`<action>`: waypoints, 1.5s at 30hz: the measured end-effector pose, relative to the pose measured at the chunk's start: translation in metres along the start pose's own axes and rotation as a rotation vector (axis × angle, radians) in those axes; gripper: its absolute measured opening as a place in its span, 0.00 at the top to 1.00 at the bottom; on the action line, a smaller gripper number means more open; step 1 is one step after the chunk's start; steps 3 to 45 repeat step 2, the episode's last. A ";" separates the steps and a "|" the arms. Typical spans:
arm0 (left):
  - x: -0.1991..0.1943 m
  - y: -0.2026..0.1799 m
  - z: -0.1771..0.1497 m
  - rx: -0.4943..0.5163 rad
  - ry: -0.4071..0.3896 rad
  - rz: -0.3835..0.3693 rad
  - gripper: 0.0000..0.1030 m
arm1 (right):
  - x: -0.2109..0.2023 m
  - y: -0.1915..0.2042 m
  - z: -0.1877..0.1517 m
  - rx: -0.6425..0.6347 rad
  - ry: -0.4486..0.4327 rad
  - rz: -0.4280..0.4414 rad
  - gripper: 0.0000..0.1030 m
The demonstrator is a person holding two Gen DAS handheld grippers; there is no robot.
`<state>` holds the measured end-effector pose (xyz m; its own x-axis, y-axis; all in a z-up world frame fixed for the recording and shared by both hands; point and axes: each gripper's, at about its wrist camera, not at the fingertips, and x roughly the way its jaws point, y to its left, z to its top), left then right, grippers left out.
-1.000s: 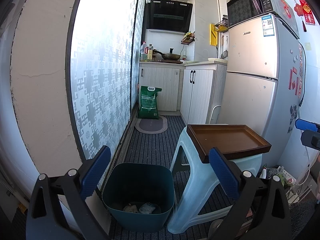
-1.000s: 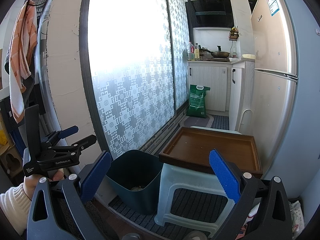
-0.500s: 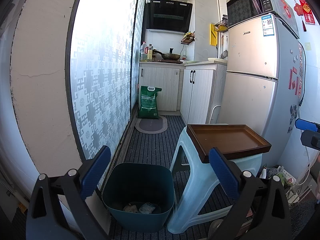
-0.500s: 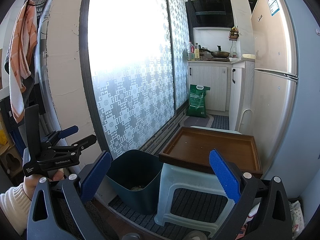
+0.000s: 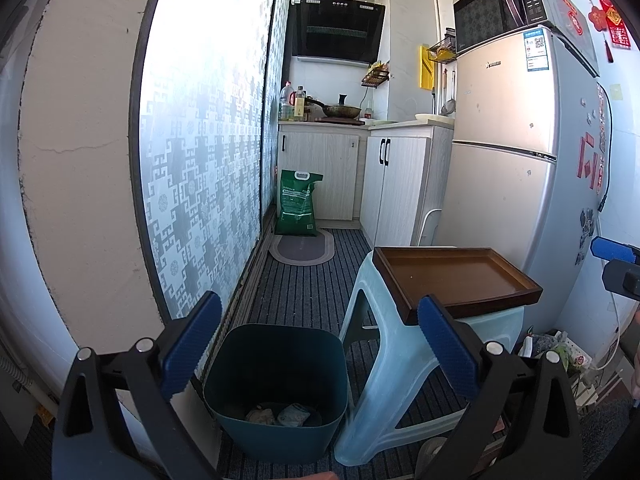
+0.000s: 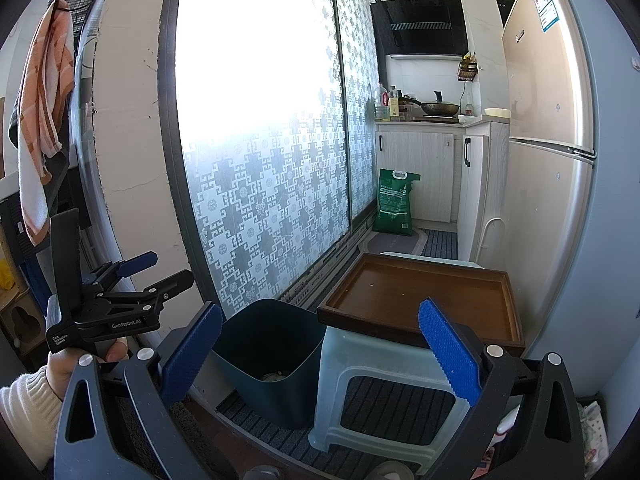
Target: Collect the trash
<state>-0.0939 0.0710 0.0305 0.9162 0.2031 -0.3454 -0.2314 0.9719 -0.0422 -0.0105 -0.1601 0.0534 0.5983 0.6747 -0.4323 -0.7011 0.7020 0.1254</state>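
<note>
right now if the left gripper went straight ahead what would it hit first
Likely the stool edge or its tray, just right of the bin; depth is unclear. Its jaws are open and empty.

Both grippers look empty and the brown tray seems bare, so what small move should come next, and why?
Probably none beyond lowering both: the left gripper and right gripper are open and empty, the brown wooden tray is bare, and crumpled trash already lies in the dark teal plastic bin.

a narrow home kitchen is showing here: a range hood (image 5: 338, 30) is hanging over a pan (image 5: 341, 110) on the counter, a fridge (image 5: 516, 168) is carrying a microwave (image 5: 516, 4), and a striped mat (image 5: 312, 284) is covering the floor.
</note>
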 end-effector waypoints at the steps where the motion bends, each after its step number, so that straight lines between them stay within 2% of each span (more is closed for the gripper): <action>1: 0.001 0.001 0.000 -0.001 0.001 0.001 0.03 | 0.000 0.000 0.000 0.000 0.000 0.000 0.03; 45: 0.001 0.001 0.000 -0.001 0.001 0.002 0.03 | 0.000 0.000 0.000 0.000 0.000 0.000 0.03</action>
